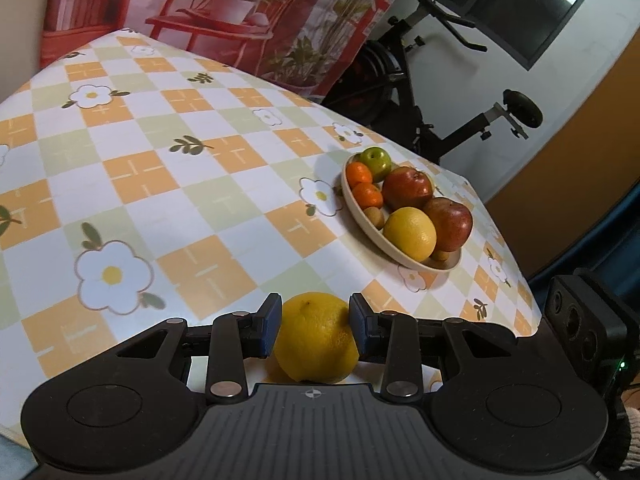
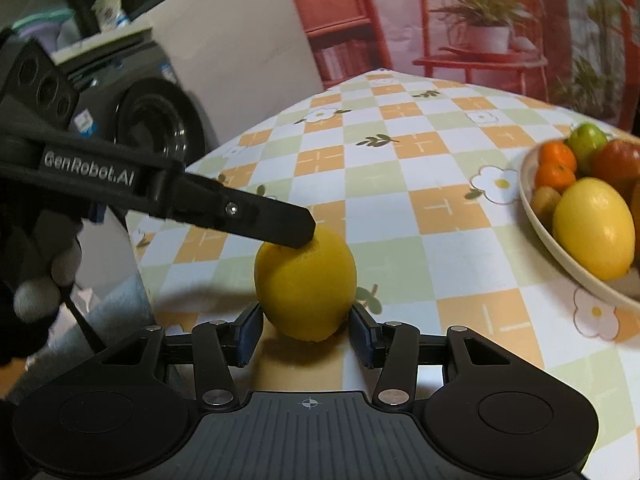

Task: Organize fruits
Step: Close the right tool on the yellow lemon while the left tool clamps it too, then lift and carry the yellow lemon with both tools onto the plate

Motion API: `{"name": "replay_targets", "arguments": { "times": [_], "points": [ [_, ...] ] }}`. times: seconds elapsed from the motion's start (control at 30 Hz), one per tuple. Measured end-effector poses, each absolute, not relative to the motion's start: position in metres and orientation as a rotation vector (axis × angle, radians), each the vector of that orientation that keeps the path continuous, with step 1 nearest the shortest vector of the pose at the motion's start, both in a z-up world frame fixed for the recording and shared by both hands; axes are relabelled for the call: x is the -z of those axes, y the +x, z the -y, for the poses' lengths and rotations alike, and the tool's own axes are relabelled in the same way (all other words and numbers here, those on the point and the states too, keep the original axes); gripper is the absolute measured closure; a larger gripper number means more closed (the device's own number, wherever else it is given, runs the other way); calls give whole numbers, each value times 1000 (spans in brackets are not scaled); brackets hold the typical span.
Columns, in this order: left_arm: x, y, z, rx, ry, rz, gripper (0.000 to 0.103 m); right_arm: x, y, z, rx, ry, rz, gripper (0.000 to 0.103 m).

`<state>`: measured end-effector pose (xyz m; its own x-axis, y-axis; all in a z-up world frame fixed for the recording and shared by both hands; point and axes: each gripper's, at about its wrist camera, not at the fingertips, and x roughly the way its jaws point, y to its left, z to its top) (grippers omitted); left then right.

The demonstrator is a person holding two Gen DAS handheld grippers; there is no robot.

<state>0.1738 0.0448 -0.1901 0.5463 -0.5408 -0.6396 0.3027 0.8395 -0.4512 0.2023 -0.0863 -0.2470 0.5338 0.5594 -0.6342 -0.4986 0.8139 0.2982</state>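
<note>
A table (image 1: 168, 184) spread with a checked cloth of orange, green and white squares and printed flowers is seen in both views. Behind it, a printed backdrop (image 1: 224, 12) of red furniture and potted plants is hung, and an exercise bike (image 1: 416, 92) is stood off the far corner. Toward the table's right edge a beige bowl (image 1: 362, 216) is set; in it are held two red apples, a green apple, two mandarins, a yellow citrus and small brown fruits.

A loose lemon (image 1: 316, 342) is kept at the near edge of the table, well apart from the bowl. The left gripper (image 1: 314, 326) is clenched on it: both blue pads are pressed against its sides, the jaws narrowly parted by the fruit's width. In the right wrist view the same lemon (image 2: 306, 284) is seen between the fingers of the right gripper (image 2: 306, 326), whose jaws are set slightly wider; the pads are placed just beside the peel, and contact cannot be told. One black finger of the left gripper is laid on the lemon's top there.
</note>
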Motion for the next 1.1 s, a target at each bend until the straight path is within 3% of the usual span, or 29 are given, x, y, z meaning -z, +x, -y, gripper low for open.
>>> {"name": "replay_targets", "arguments": {
  "times": [0.33, 0.8, 1.1],
  "points": [
    [184, 182, -32, 541, -298, -827, 64, 242, 202, 99, -567, 103, -743, 59],
    [141, 237, 7, 639, -336, -751, 64, 185, 231, 146, -446, 71, -614, 59],
    [142, 292, 48, 716, -353, -784, 64, 166, 275, 177, -346, 16, -670, 59]
  ]
}}
